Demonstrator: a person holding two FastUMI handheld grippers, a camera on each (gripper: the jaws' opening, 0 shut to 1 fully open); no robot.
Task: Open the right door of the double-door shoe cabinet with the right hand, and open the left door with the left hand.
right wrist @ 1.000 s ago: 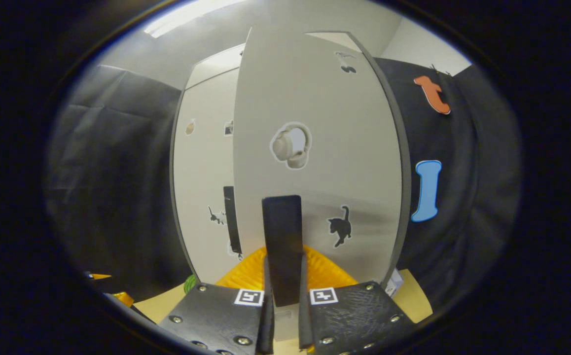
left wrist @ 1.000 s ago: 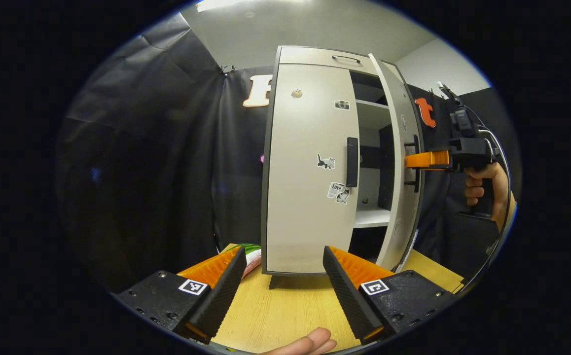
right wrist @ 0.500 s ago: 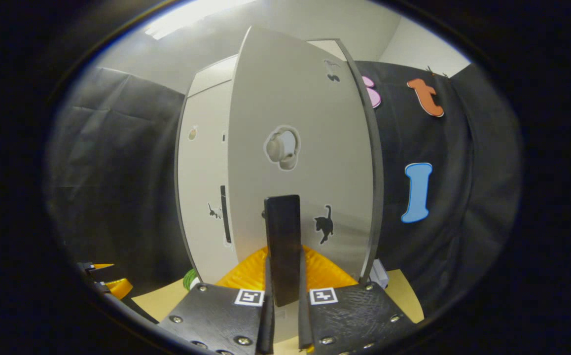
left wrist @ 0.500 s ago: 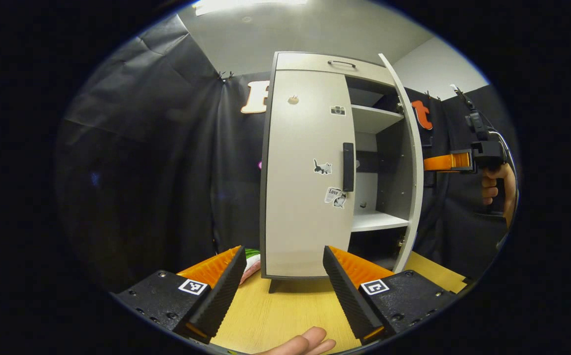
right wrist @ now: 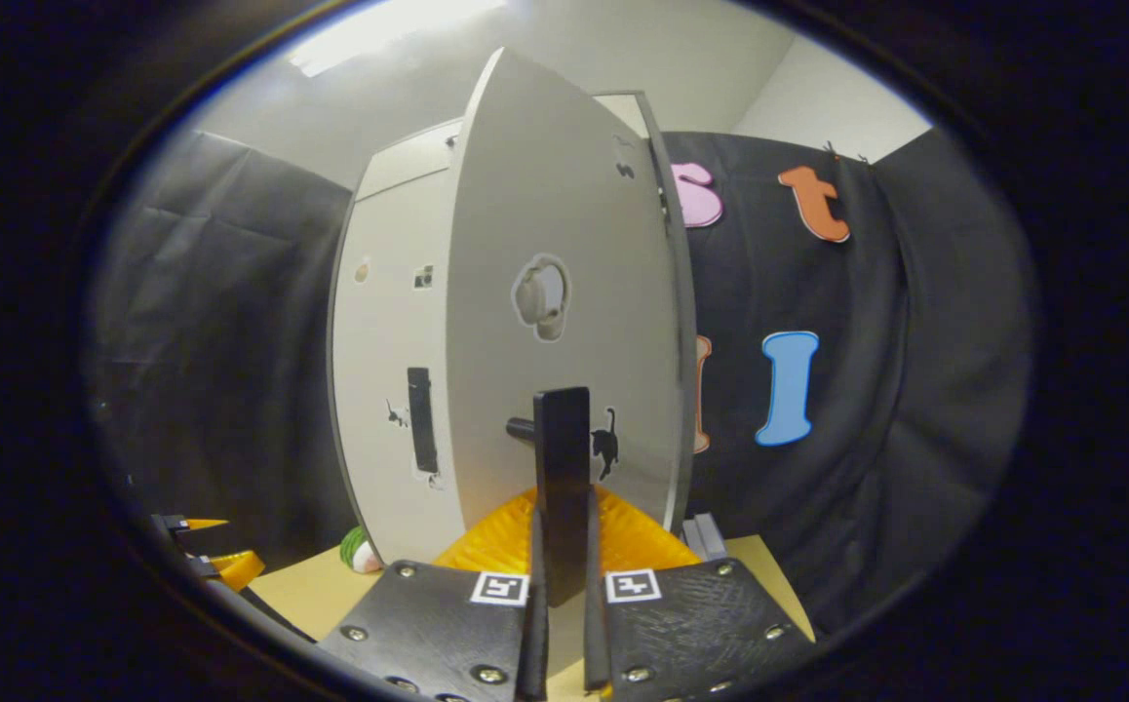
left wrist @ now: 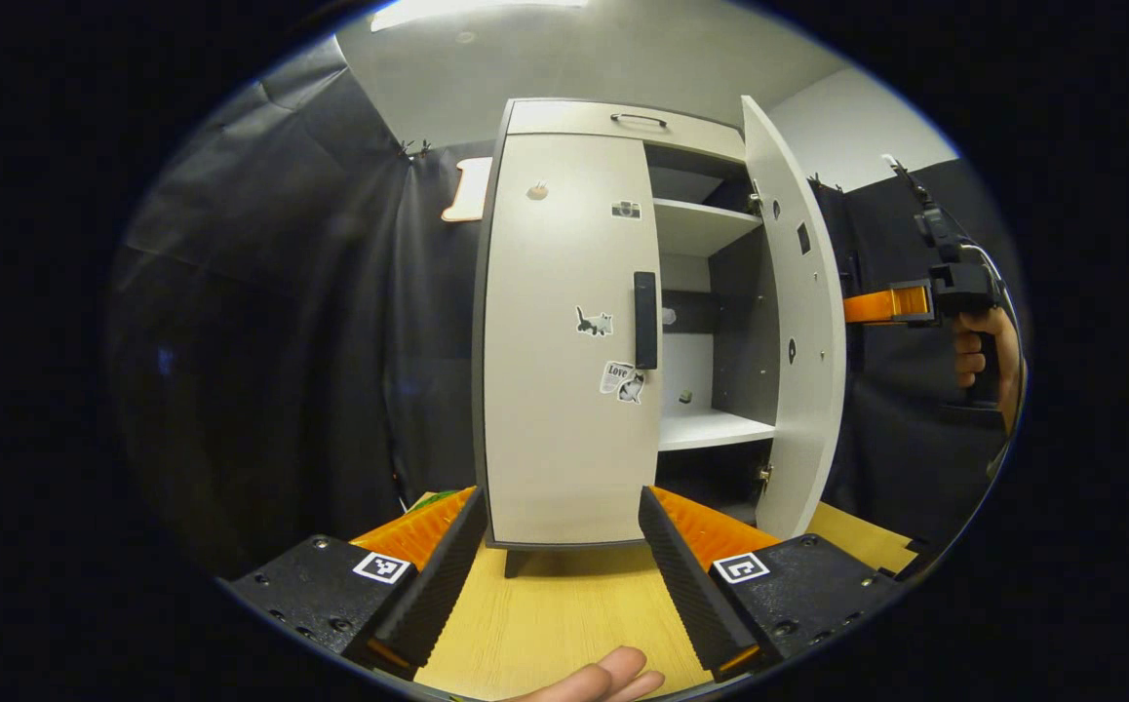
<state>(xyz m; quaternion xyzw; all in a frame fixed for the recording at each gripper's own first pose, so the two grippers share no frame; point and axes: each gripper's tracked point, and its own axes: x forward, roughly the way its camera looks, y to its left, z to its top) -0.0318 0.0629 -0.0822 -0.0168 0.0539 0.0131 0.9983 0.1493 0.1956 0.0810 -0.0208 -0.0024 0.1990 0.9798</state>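
Right gripper (right wrist: 561, 595) is clamped on the black vertical bar handle (right wrist: 563, 487) of the right door (right wrist: 564, 322), a pale grey flat panel with stickers. Over the last second that door has swung from ajar to wide open; shelves (left wrist: 706, 229) of the pale grey double-door shoe cabinet (left wrist: 623, 117) are now exposed. Right-door step looks essentially done. Left gripper (left wrist: 559, 556) has its jaws spread, holding nothing, low over the light wooden tabletop (left wrist: 564, 614), well short of the closed left door (left wrist: 564, 341) and its black handle (left wrist: 644, 320). Likely next: left reaches that handle.
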